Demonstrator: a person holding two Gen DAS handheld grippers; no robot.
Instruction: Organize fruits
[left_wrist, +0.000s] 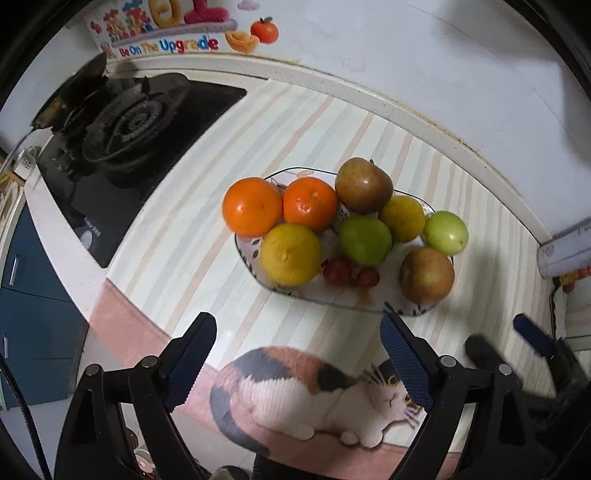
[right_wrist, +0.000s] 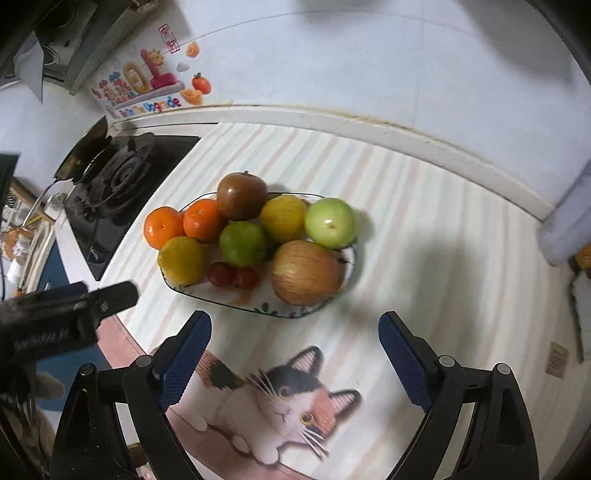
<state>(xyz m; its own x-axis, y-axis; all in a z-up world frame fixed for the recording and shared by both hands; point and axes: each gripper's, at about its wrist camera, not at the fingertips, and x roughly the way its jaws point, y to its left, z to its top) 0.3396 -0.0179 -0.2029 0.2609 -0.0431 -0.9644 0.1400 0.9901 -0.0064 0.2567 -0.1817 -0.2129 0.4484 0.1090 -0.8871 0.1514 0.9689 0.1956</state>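
Note:
An oval patterned plate (left_wrist: 334, 302) (right_wrist: 280, 314) stands on the striped mat and holds the fruit. On it are two oranges (left_wrist: 252, 206) (left_wrist: 310, 203), two yellow citrus fruits (left_wrist: 290, 254) (left_wrist: 402, 218), two green apples (left_wrist: 365, 240) (left_wrist: 445, 232), two brownish-red apples (left_wrist: 364, 184) (left_wrist: 426, 275) and two small red fruits (left_wrist: 338, 271). My left gripper (left_wrist: 297, 325) hangs above the mat just in front of the plate, open and empty. My right gripper (right_wrist: 294, 319) is open too, nothing between its fingers, also in front of the plate. It shows blurred at the lower right of the left wrist view.
A black gas stove (left_wrist: 125, 125) (right_wrist: 118, 177) lies to the left of the plate. The mat carries a cat picture (left_wrist: 314, 391) near the counter's front edge. A white roll (left_wrist: 565, 251) lies at the right by the wall. A colourful sticker (left_wrist: 166, 29) is on the wall behind.

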